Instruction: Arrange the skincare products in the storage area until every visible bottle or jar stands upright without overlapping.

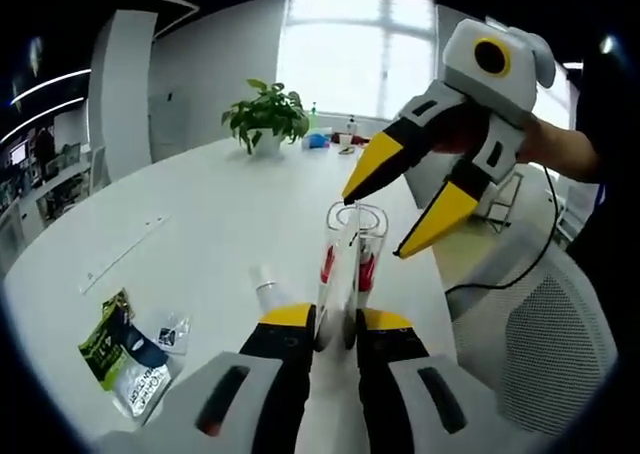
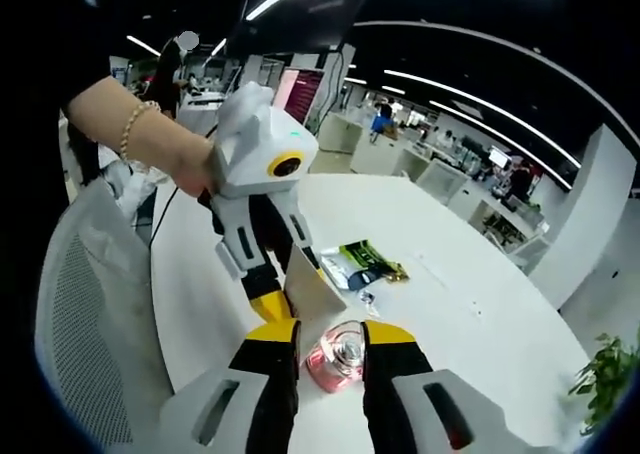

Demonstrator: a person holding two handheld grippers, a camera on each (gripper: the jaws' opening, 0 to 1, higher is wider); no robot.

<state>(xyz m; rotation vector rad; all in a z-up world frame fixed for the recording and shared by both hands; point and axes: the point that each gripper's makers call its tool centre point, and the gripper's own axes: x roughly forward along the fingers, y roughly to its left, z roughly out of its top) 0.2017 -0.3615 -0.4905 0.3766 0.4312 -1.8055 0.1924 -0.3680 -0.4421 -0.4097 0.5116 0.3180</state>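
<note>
The left gripper (image 1: 336, 326) sits low over the white desk (image 1: 210, 214), its yellow-tipped fingers (image 1: 288, 319) closed on the base of a clear bottle (image 1: 350, 259) with red bands and a ringed top, and the bottle stands upright between them near the desk's right edge. Just left of it, a small clear bottle (image 1: 268, 289) with a pale cap rests on the desk, close beside the left finger. Above, the right gripper (image 1: 400, 214) reaches in from the upper right, a hand (image 1: 545, 149) behind it, fingers spread apart, one tip just at the bottle's rim and the other out to its side.

Switch to the right gripper view: we look down along the right gripper (image 2: 332, 336), fingers parted, with the clear bottle (image 2: 335, 359) showing pinkish-red between them from the top. The left gripper (image 2: 272, 304) comes in from the upper left, held by a hand (image 2: 185, 159) wearing a bead bracelet, its yellow tips down at the bottle.

Farther out, a green-and-black sachet (image 1: 125, 354) lies flat toward the desk's near left with a small clear packet (image 1: 172, 334) beside it. A potted plant (image 1: 265, 114) stands at the far end, and a mesh-backed chair (image 1: 545, 344) sits off the desk's right side.
</note>
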